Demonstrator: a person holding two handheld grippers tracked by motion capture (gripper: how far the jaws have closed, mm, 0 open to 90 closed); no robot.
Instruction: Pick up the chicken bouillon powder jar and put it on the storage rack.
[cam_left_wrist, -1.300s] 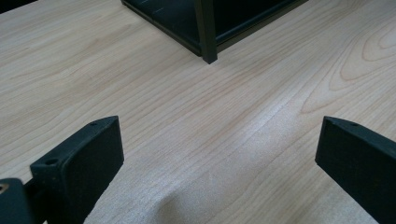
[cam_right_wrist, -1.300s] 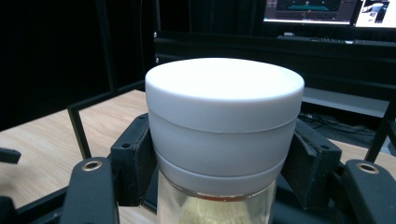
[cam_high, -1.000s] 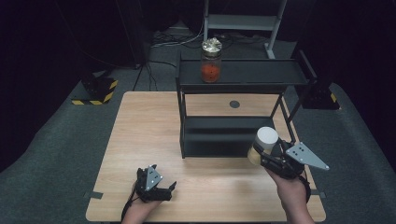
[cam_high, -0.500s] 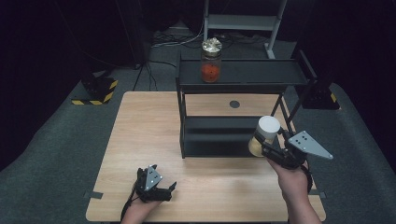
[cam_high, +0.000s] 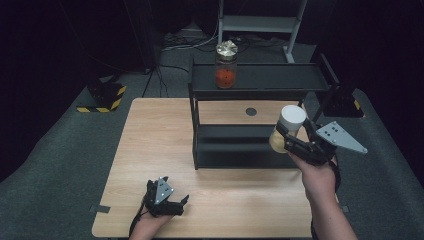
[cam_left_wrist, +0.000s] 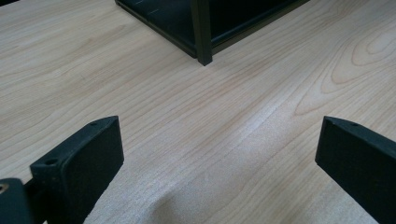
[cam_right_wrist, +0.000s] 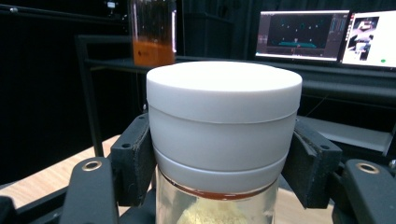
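right gripper (cam_high: 287, 142): clamped on white-lidded glass jar (cam_high: 286, 129), lifted higher beside black metal shelf (cam_high: 260, 90) | left gripper (cam_high: 165, 202): agape, empty | shelving likely next

A darkened recording lab: black drapes, cables (cam_high: 172, 42) on grey carpet, hazard-striped floor base (cam_high: 102, 97), lit monitors (cam_right_wrist: 303, 35) (graphs onscreen) behind a wooden table (cam_high: 150, 135).

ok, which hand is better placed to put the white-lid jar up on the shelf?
Right. The right gripper is already shut on the white-lid jar, held off the table beside the black shelf. The left gripper sits open and empty near the table's front edge.
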